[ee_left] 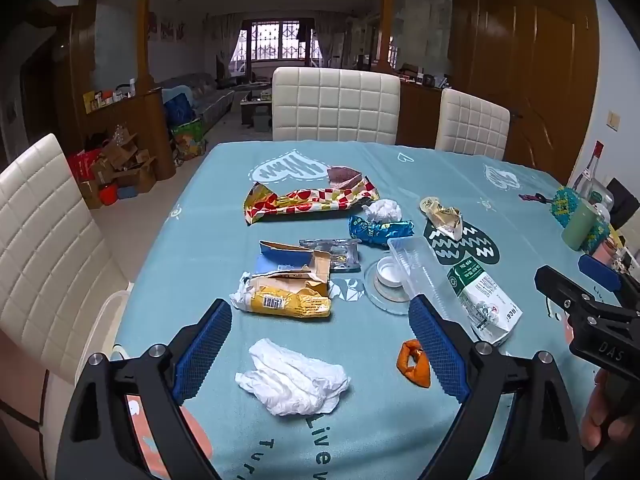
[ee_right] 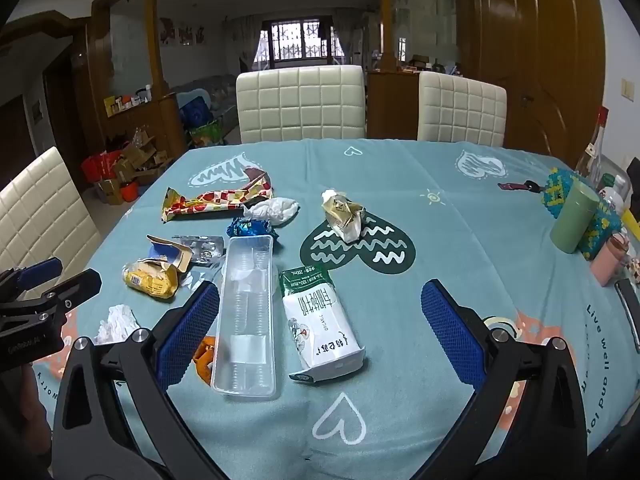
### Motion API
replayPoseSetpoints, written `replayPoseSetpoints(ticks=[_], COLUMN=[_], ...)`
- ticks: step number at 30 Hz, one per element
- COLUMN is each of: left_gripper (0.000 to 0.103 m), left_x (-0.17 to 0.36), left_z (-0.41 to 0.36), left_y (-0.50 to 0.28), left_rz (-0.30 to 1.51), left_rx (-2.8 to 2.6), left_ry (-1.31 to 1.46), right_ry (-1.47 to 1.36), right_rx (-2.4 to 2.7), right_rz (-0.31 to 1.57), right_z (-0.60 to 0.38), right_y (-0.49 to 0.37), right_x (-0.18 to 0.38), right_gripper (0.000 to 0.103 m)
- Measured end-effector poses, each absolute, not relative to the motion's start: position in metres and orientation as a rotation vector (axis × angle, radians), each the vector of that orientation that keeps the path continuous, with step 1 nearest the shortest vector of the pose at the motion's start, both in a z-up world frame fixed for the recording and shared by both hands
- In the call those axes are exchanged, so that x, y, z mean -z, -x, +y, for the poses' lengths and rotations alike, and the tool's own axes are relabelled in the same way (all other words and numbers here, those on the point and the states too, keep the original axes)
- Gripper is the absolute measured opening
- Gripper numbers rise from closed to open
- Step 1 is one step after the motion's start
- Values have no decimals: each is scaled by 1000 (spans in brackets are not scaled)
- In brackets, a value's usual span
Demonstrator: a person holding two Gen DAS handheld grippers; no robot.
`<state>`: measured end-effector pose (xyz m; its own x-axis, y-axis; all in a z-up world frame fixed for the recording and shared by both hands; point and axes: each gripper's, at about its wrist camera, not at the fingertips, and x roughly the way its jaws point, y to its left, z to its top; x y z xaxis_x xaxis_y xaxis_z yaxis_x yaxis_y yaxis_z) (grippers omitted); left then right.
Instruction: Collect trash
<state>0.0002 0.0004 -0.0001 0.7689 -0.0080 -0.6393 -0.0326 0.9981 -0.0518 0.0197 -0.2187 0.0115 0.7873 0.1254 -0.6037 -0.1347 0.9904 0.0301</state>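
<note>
Trash lies scattered on the blue tablecloth (ee_left: 200, 240). My left gripper (ee_left: 320, 316) is open above a crumpled white tissue (ee_left: 292, 380); an orange wrapper (ee_left: 414, 364) lies by its right finger. Ahead are a yellow packet (ee_left: 288, 300), torn cardboard (ee_left: 296, 256) and a red-checked wrapper (ee_left: 312, 200). My right gripper (ee_right: 320, 308) is open over a green-white milk carton (ee_right: 320, 320) and a clear plastic tray (ee_right: 248, 312). A blue foil wrapper (ee_right: 248, 227), a white tissue ball (ee_right: 276, 208) and a crushed beige carton (ee_right: 346, 216) lie farther back.
White chairs (ee_left: 336, 104) stand at the far side and left (ee_left: 44, 240). A green cup (ee_right: 574, 220), beaded box (ee_right: 600, 228), bottles and a pink cup (ee_right: 610, 260) crowd the right edge. A clear coaster with a white lid (ee_left: 390, 276) sits mid-table. Boxes lie on the floor at left.
</note>
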Motion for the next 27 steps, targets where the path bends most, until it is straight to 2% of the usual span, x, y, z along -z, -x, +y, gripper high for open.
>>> replayPoseSetpoints(ticks=[27], left_gripper=[88], left_x=[7], left_z=[0], left_y=[-2], left_rz=[717], left_rx=[5], left_ry=[69], right_ry=[-12], right_rx=[-146], right_rz=[680], right_z=[-221], right_y=[-24], right_x=[-6], right_gripper=[100])
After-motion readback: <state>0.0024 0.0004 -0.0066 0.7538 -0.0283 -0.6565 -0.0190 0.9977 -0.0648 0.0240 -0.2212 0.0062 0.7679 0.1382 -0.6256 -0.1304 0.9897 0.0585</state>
